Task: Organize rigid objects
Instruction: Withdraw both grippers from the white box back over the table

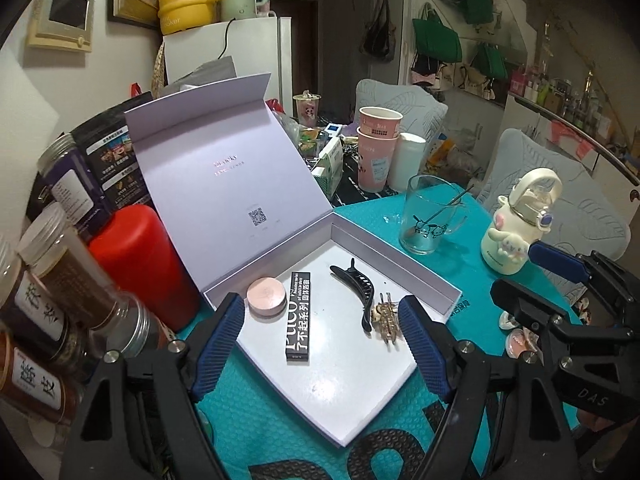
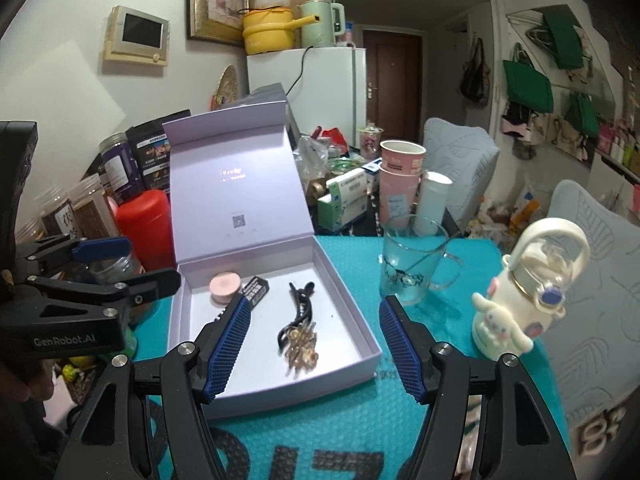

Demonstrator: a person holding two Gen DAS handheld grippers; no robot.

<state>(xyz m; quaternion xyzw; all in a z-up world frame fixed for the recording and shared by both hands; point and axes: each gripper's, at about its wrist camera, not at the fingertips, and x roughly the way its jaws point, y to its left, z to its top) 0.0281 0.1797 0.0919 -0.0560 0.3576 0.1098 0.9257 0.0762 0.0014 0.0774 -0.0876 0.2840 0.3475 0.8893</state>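
Inspection of the open lilac cardboard gift box point(image 1: 424, 280) on the teal bubble-textured mat point(image 1: 280, 420): four items lie on its white floor. The round pink compact point(image 1: 267, 300) sits toward the left wall, just beside the black rectangular carton with white lettering point(image 1: 298, 316). The long black plastic hair clip point(image 1: 358, 290) lies right of centre, and the small amber claw clip point(image 1: 386, 318) touches its near end, close to the right wall.

My left gripper point(image 1: 320, 344) hangs above the near part of the box, jaws spread, nothing between the pads. My right gripper point(image 2: 314, 352) is likewise spread and empty, over the near right wall.

Judgement: the placing appears complete and both tools are clearing the box. To do this well, I should lift away without brushing the low walls, since the contents are light and loose. If closing follows, I should push the upright lid point(image 1: 216, 160) from its top edge and steady the base.

The clear glass mug point(image 2: 412, 264) and white cartoon-figure bottle point(image 2: 528, 300) stand near the mat's far right edge; swing clear of them.
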